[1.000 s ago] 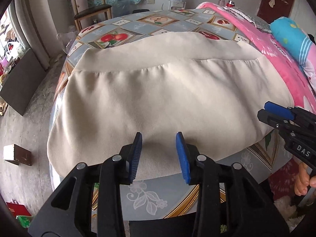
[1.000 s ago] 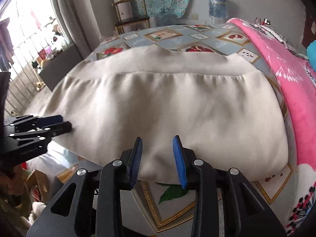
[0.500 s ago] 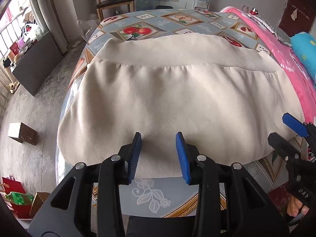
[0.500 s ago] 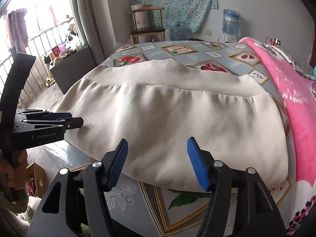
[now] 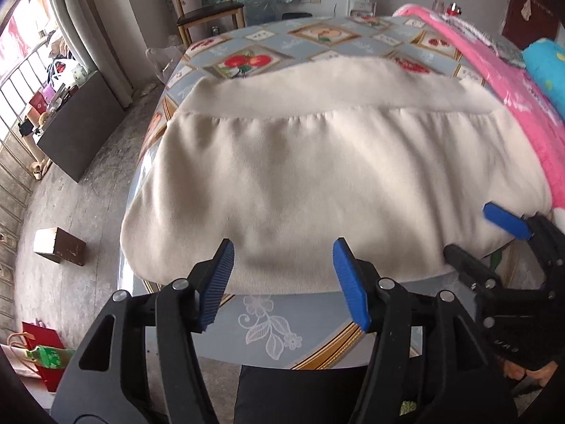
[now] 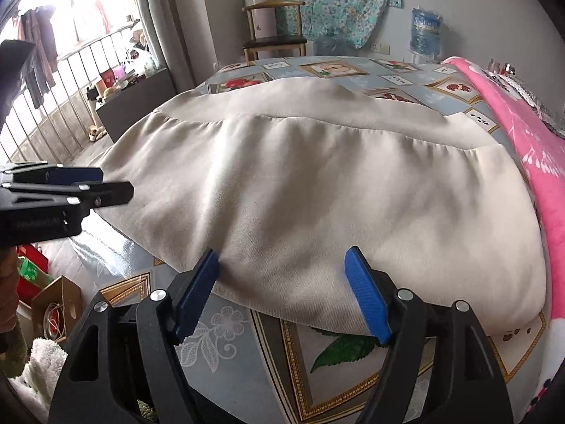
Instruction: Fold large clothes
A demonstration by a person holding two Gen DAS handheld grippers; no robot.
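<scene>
You spread both tongs, left [image 5: 282, 279] and right [image 6: 282, 291], wide and empty at the cream garment's [image 5: 317, 183] near hem, ready to grip.

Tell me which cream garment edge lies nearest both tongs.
The ribbed hem edge of the cream fleece garment, facing both open tongs; the far gathered band lies toward the wooden chair.

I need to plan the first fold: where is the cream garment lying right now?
The cream garment lies spread flat on the patterned table, its near hem just beyond both open grippers; the pink blanket borders its right side.
</scene>
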